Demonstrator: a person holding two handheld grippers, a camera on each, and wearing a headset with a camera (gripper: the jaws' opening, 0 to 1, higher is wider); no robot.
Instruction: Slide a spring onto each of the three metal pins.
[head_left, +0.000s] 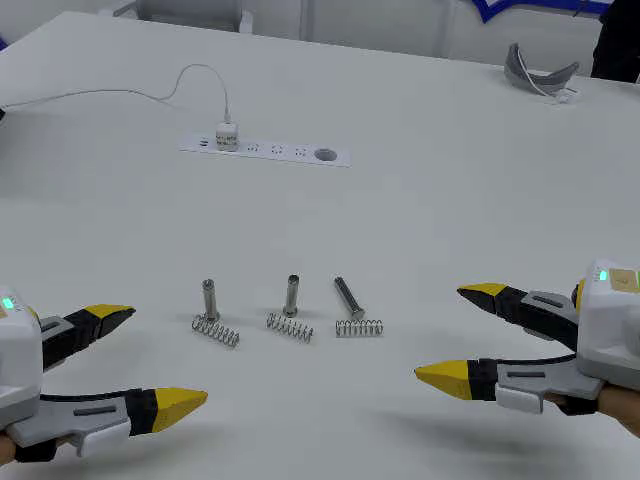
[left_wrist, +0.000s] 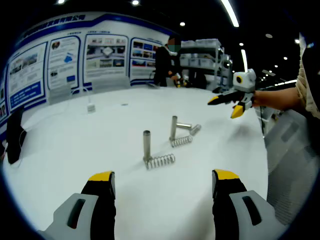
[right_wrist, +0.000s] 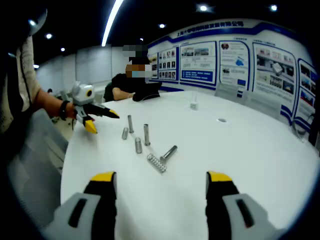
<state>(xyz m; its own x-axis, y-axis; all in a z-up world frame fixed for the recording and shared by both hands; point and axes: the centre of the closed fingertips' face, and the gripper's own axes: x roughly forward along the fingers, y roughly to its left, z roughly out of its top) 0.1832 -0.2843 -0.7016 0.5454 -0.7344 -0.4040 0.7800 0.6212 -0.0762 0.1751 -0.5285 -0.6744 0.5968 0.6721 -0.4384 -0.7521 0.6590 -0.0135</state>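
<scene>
Springs beside pins, left gripper, right gripper wide open, empty

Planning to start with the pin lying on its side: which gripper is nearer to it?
Right. The right gripper is open just right of the lying pin; the left gripper, also open, is past the two upright pins on the other side.

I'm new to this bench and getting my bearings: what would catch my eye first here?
Mid-table, the left pin and middle pin stand upright while the right pin lies flat, three loose springs lying just in front of them. The open left gripper and right gripper, yellow-tipped, flank the row, holding nothing.
</scene>
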